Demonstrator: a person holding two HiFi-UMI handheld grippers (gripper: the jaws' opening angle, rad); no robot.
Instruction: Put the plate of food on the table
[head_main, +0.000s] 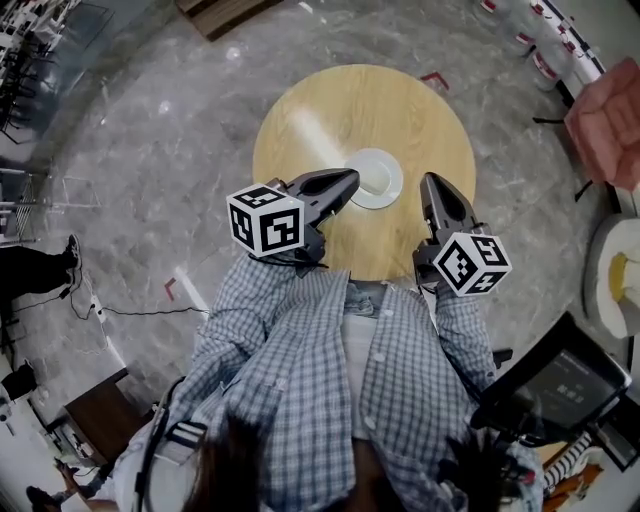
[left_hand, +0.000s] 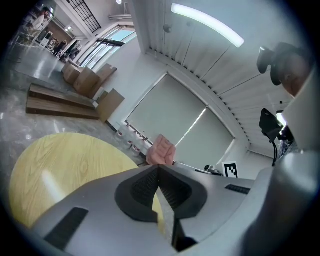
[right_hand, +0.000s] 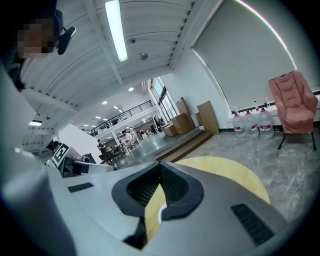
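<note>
The plate (head_main: 391, 196) sits on the round wooden worktop (head_main: 322, 112), a little toward my side of its middle. It is white, and from the head view I cannot make out what lies on it. My left gripper (head_main: 347, 182) points in from the left, and its tip is right at the plate's near-left rim; touching or only just beside it, I cannot tell. Its jaws are pressed together at the tips with nothing between them; in the left gripper view only the pale wood shows through the slit lower down. My right gripper (head_main: 431, 183) is held over the worktop to the right of the plate, apart from it. Its jaws are likewise closed tip to tip and hold nothing. Both marker cubes sit back near my checked shirt (head_main: 300, 350). Around the worktop is grey marbled floor (head_main: 150, 150). A pink armchair (right_hand: 292, 102) stands off to the right, with large water bottles (right_hand: 250, 123) lined up along the wall beside it.
</note>
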